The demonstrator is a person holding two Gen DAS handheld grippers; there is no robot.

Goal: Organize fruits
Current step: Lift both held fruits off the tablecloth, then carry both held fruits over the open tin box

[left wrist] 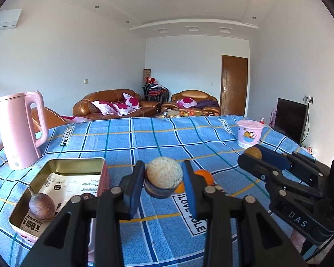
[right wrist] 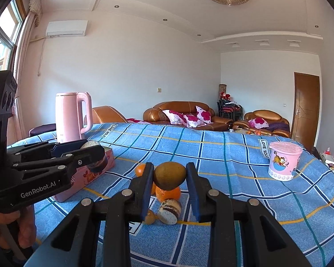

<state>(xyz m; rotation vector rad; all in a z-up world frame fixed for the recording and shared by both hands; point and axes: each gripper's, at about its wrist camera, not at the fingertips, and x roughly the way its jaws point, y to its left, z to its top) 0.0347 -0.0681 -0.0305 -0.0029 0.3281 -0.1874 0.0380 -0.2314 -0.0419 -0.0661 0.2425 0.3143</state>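
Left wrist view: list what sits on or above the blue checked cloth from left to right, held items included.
pink kettle → open tin with a brown fruit inside → round cake in the left gripper → orange → brown fruit in the right gripper

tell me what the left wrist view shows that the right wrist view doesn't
Only the left wrist view looks into the open pink tin: a brown round fruit lies on printed paper there. It also shows a dark screen at the right.

Only the right wrist view shows the window, the air conditioner, and a sandwich cake lying on the cloth.

Both show the pink kettle, the lidded cartoon cup, the oranges, the left gripper shut on a round cake and the right gripper shut on a kiwi.
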